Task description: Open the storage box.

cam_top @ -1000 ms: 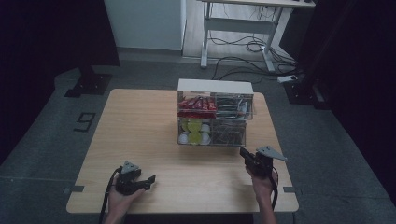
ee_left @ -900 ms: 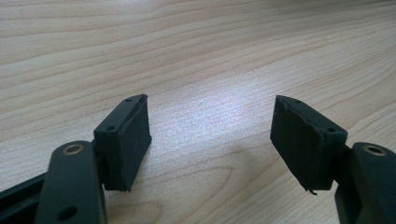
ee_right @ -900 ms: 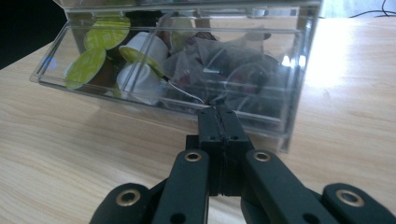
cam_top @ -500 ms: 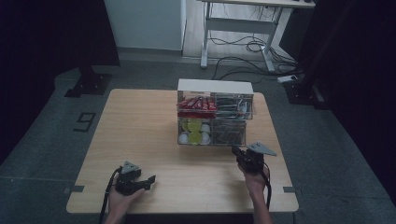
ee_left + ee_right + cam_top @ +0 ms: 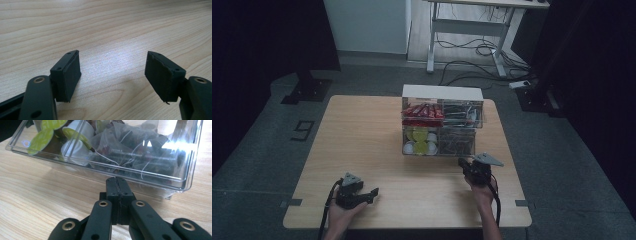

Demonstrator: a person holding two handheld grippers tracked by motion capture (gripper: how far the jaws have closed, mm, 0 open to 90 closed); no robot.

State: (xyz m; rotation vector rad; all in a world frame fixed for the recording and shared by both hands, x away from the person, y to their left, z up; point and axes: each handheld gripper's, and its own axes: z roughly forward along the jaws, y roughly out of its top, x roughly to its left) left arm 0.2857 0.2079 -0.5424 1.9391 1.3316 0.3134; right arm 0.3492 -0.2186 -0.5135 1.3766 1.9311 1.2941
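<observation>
A clear plastic organiser [image 5: 439, 127] stands at the back middle of the wooden table [image 5: 362, 135]. Its upper trays hold red packets [image 5: 422, 111] and dark sachets; the lower ones hold green-lidded capsules [image 5: 419, 140] and tea bags [image 5: 457, 141]. My right gripper [image 5: 463, 165] is shut with nothing between its pads, just in front of the organiser's lower right tray. In the right gripper view the closed tips [image 5: 116, 181] sit a short way from the clear tray wall [image 5: 140, 180], tea bags [image 5: 130, 152] behind it, capsules [image 5: 75, 137] at left. My left gripper [image 5: 371, 192] rests open near the front left edge, pads [image 5: 71, 72] wide apart over bare wood.
A white desk frame [image 5: 467, 30] and loose cables [image 5: 472, 60] lie on the floor beyond the table. A dark stand base [image 5: 307, 90] sits at the table's far left corner. Bare wood spreads across the table's left half.
My right gripper has moved left and forward toward the organiser's lower right tray, still shut. The left gripper has stayed where it was.
</observation>
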